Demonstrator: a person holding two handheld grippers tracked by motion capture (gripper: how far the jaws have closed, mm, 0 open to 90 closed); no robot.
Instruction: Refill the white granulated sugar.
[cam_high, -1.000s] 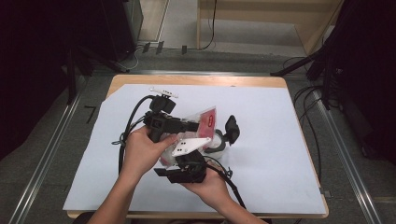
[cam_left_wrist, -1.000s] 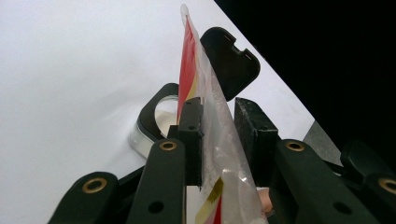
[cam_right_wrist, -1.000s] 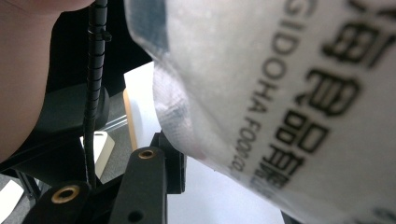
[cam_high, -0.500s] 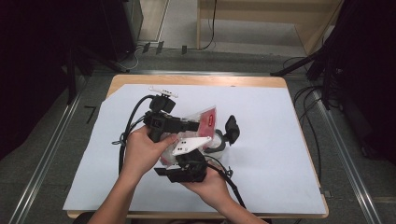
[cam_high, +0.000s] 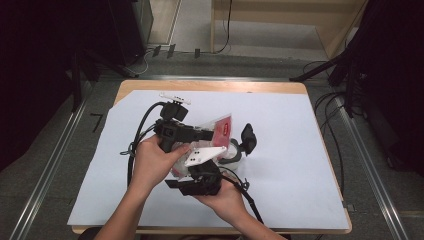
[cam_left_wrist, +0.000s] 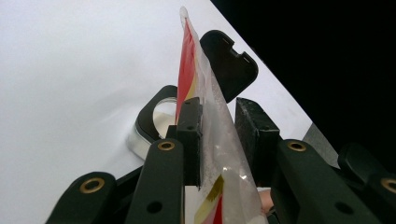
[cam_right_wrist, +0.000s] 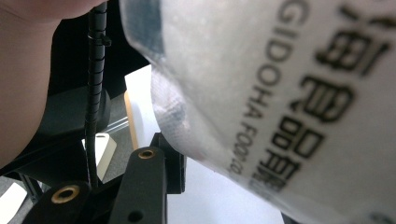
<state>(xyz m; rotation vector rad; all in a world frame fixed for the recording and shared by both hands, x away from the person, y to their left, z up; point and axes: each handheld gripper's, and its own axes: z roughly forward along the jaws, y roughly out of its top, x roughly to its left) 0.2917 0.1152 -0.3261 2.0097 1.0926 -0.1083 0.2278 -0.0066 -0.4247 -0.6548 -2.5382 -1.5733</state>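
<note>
Right at the near edge of the desk (cam_high: 300, 210), both hands are working one clear plastic packet (cam_left_wrist: 219, 140) with red print, holding it up off the white sheet covering the desk, roughly mid-desk and a bit left of centre. The right tongs (cam_high: 202, 170) are coming at it from below, nearest the person. From the right gripper view the packet's printed face (cam_right_wrist: 289, 102) is lying right across the lens, one black jaw peeking out under it, so I honestly can't tell whether those jaws are pinching or just sitting beside it. The left tongs (cam_left_wrist: 217, 135) are easier to read: the packet's edge is standing upright between the two pads, the left pad looks to be touching the film, the right pad is showing a sliver of gap, so I'm calling that apart, not clamped yet.

My guess is they're trying to get a two-sided hold for pulling or opening it. To do that well, I'd be closing the left jaws squarely on the flat seam rather than on the puffy middle, since slick film is going to slide.

Further out, a small round container (cam_left_wrist: 154, 126) with a black hinged lid (cam_left_wrist: 229, 65) flipped up is sitting just beyond the packet, so any tug risks knocking it. Cables (cam_high: 135, 145) are looping at the left.
</note>
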